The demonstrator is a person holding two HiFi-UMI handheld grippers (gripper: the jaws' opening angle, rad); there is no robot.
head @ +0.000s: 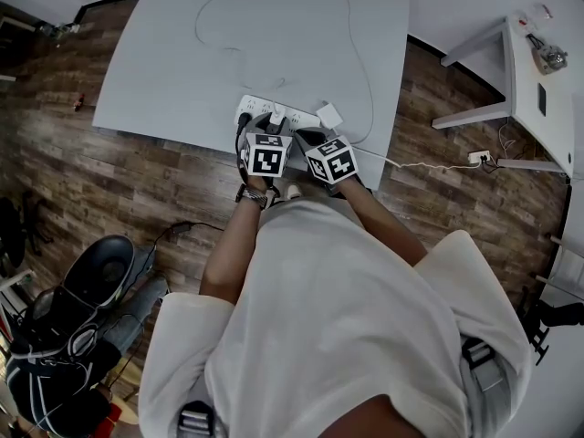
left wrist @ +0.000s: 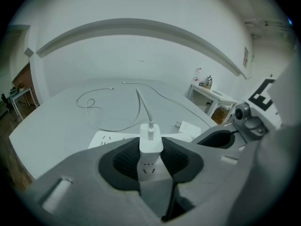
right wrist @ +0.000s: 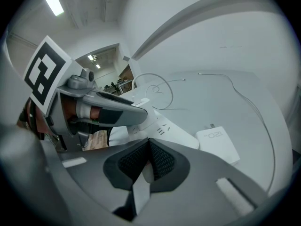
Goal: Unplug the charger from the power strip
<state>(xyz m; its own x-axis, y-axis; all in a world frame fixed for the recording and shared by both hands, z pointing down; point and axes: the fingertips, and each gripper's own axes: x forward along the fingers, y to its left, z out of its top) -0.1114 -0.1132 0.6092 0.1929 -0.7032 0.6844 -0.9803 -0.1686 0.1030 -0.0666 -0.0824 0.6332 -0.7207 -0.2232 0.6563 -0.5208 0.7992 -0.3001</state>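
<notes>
With left tongs pinching the small white boxy charger and right tongs pressed together just beside, pull straight up while pinning the white plastic power strip beneath.

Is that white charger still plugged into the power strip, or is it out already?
Still plugged in: the charger stands upright on the power strip, between the pads of the left tool.
</notes>
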